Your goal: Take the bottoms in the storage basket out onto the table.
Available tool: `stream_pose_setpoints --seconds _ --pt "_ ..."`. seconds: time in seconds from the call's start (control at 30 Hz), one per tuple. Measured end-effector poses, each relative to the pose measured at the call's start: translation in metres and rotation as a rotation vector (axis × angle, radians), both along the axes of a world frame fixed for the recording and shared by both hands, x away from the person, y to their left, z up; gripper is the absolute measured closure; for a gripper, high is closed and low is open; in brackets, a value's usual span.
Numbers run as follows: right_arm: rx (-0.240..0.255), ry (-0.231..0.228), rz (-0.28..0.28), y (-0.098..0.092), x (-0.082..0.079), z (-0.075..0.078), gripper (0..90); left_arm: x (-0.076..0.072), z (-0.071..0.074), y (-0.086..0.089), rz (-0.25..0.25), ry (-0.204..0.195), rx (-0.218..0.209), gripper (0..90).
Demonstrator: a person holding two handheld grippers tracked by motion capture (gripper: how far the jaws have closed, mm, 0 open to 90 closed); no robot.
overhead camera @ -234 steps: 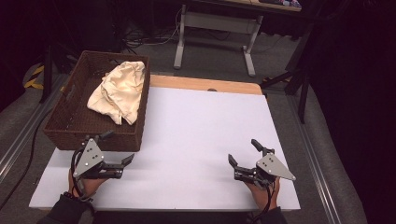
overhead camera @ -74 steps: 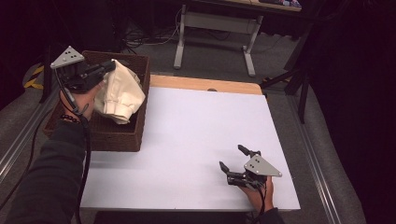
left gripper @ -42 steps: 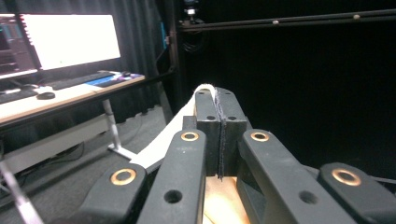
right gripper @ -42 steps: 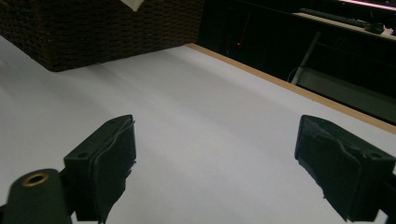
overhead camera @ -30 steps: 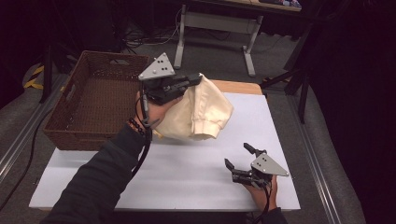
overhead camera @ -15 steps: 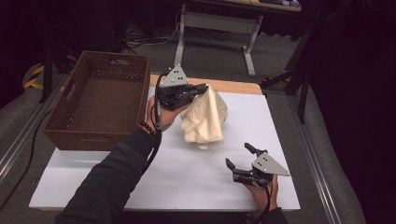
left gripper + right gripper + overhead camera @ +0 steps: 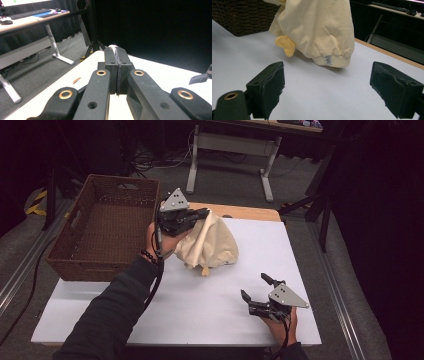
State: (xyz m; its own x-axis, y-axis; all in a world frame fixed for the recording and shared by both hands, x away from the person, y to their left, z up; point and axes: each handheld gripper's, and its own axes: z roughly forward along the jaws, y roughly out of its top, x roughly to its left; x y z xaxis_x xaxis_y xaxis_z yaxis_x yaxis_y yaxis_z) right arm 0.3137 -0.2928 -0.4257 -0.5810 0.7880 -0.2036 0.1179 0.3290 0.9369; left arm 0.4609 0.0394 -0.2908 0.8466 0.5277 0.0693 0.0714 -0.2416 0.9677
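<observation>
Cream-coloured garment (image 7: 210, 245) is what we are working with, and we start at the tongs that carry it: our left gripper (image 7: 200, 215), in the upper middle of the high view, has its jaws pressed tight together on a pinch of the fabric at the garment's top, and in the left gripper view only a sliver of white cloth (image 7: 114, 46) peeks out beyond the closed tips. We judge that the grip is taken at one high edge so that the rest can hang and drape, letting the bulk settle onto the white table top (image 7: 200, 310) instead of bunching up. The lower part of the garment already rests on the table near the middle of the frame, with its ribbed hem and a small sewn label (image 7: 328, 60) facing our other tool, and a yellowish tab (image 7: 285, 45) poking out at its lower left. Our right gripper (image 7: 260, 292), low on the right of the high view, sits near the table's front edge with its jaws wide apart and nothing between them, well apart from the cloth; we take it to be waiting, aimed at the hem for a second hold. Further out, the brown wicker basket (image 7: 95, 265) stands at the upper left, just beside the garment.
</observation>
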Motion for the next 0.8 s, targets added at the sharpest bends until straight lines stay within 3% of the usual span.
stream_pose_setpoints --seconds 0.27,0.43,0.57,0.67,0.73,0.8 --pt "-0.007 0.009 -0.001 0.001 0.001 -0.001 13.1 -0.010 -0.018 -0.004 -0.033 0.029 0.084 89.1" --pt "-0.005 0.021 0.014 0.001 0.001 -0.001 17.8 -0.020 -0.032 -0.004 -0.046 0.047 0.112 87.3" --pt "-0.008 0.027 0.020 0.001 0.001 -0.001 18.6 -0.025 -0.040 0.000 -0.049 0.071 0.109 77.4" --pt "-0.011 0.035 0.025 0.002 0.001 -0.001 20.2 -0.028 -0.045 0.000 -0.062 0.076 0.155 64.6" --pt "-0.015 0.040 0.030 0.002 0.002 -0.001 20.8 -0.032 -0.048 0.000 -0.072 0.058 0.189 60.8" --pt "-0.016 0.038 0.031 0.002 0.002 -0.001 21.1 -0.036 -0.049 0.001 -0.075 0.055 0.212 50.7"
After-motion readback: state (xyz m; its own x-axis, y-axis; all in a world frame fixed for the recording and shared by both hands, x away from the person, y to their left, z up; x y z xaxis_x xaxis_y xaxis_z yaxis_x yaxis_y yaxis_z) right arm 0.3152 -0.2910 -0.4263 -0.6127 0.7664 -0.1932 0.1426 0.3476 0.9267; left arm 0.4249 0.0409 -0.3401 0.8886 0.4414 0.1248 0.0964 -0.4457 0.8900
